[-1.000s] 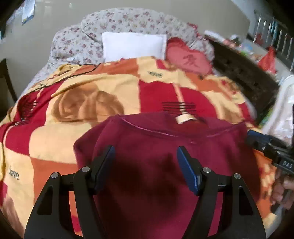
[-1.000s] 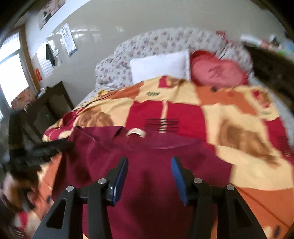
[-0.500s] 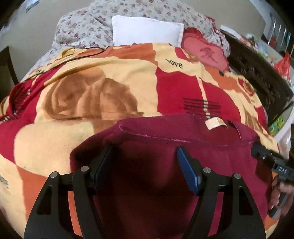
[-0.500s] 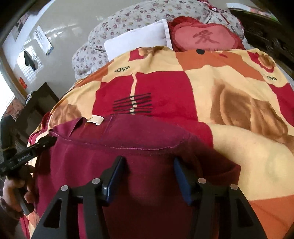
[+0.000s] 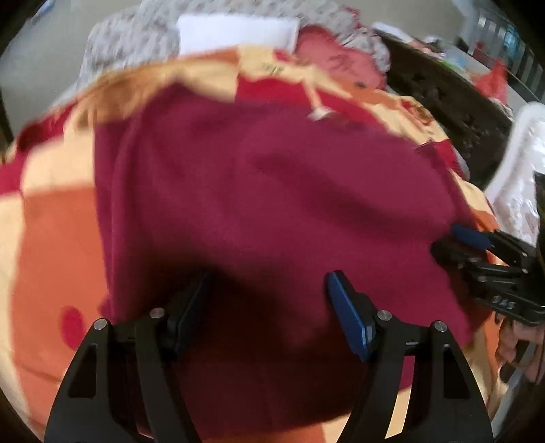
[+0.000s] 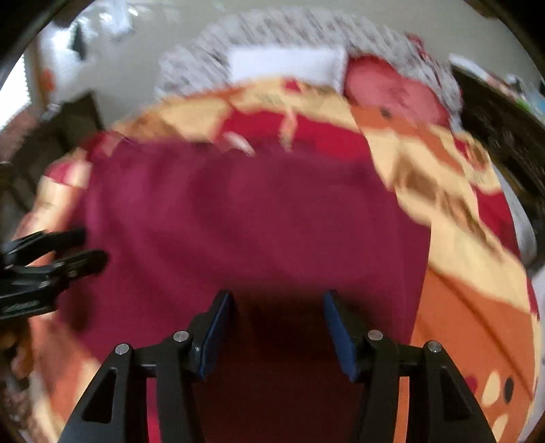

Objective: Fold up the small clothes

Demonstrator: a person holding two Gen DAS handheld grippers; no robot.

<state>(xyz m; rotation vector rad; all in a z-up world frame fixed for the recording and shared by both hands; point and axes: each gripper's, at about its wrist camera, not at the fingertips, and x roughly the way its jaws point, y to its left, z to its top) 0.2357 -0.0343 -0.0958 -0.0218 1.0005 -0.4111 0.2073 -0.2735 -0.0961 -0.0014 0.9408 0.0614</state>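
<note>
A maroon garment (image 5: 272, 170) lies spread on the patterned blanket (image 5: 51, 238), its white neck label (image 5: 320, 114) at the far edge. My left gripper (image 5: 269, 276) hovers over its near part, open, with only cloth below the gap. The right gripper (image 5: 477, 245) shows at the garment's right edge. In the right wrist view the same garment (image 6: 255, 211) and label (image 6: 240, 141) fill the middle, and my right gripper (image 6: 277, 294) is open above it, pinching nothing. The left gripper (image 6: 78, 248) sits at the garment's left edge. Both views are motion-blurred.
The red, orange and cream blanket (image 6: 460, 306) covers the bed. A white pillow (image 5: 235, 30) and a red cushion (image 5: 333, 64) lie at the head. Dark furniture (image 5: 442, 102) runs along the right; a white basket (image 5: 517, 163) stands nearby. A dark cabinet (image 6: 58, 136) stands left.
Both grippers have dropped closer to the bed, and the garment now fills more of each view and lies flatter. The right jaws stand a little wider than before.
</note>
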